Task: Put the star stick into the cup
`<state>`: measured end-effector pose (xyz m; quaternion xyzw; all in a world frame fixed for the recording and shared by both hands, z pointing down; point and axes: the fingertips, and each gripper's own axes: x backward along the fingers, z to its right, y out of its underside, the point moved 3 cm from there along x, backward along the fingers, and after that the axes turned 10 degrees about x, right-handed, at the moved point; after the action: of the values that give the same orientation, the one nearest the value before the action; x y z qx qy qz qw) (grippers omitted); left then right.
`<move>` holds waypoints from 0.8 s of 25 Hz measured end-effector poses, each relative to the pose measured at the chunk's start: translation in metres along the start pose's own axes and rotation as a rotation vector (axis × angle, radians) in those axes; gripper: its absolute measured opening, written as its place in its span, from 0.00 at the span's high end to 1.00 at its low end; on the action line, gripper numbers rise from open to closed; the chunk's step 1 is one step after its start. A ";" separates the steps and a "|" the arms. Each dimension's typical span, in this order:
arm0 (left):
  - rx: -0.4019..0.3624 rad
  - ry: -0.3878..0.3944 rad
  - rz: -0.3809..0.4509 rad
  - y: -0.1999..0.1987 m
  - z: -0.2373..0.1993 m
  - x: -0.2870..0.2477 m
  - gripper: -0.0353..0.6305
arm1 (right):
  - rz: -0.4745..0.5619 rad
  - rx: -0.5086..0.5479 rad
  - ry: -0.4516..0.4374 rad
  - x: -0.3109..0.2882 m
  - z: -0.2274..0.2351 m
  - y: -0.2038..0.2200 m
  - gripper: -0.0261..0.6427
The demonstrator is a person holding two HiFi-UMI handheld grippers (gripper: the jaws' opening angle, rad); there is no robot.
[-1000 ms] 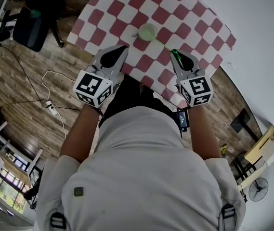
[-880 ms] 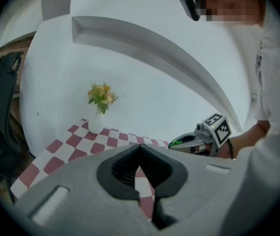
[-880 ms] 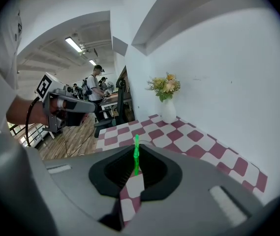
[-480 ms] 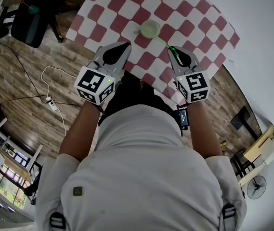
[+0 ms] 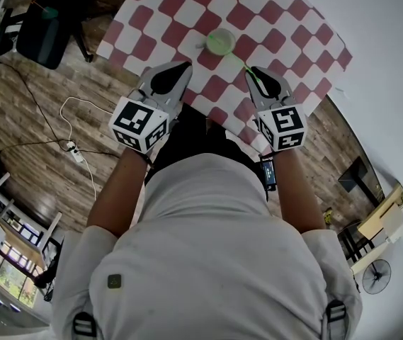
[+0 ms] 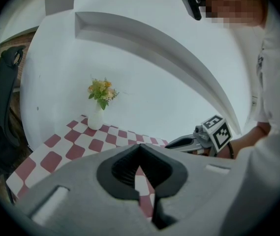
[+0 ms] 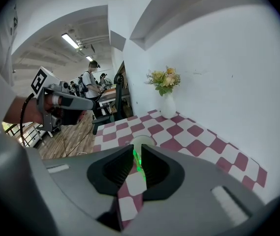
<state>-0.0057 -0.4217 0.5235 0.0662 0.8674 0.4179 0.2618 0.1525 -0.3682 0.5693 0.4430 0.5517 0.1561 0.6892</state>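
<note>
The pale green cup point(image 5: 220, 41) stands on the red-and-white checked tablecloth point(image 5: 286, 20). A thin green star stick point(image 5: 243, 65) runs from the cup's rim back to my right gripper point(image 5: 253, 71), which is shut on it. In the right gripper view the glowing green stick point(image 7: 137, 159) sits pinched between the jaws, with the cup point(image 7: 141, 142) just beyond the tips. The star end is not visible. My left gripper point(image 5: 183, 68) hovers over the table's near edge, left of the cup, shut and holding nothing point(image 6: 140, 148).
A white vase with flowers point(image 6: 96, 117) stands at the table's far end by the white wall. A dark office chair point(image 5: 42, 37) and a white cable with a power strip point(image 5: 74, 151) lie on the wooden floor to the left. People stand far off point(image 7: 89, 85).
My right gripper has edged forward with the stick, so its far end now reaches the cup's rim. The left gripper has barely moved.
</note>
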 end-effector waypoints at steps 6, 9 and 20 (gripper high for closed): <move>-0.016 0.005 0.016 -0.003 0.013 0.000 0.94 | 0.022 0.013 0.009 0.012 0.000 -0.005 0.87; -0.026 0.006 0.026 -0.003 0.024 0.003 0.94 | 0.037 0.023 0.014 0.022 0.000 -0.007 0.87; -0.071 0.003 0.080 0.002 0.078 0.021 0.94 | 0.118 0.084 0.025 0.074 -0.010 -0.022 0.87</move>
<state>0.0158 -0.3592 0.4764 0.0909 0.8490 0.4589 0.2458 0.1626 -0.3239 0.5055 0.5012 0.5391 0.1788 0.6528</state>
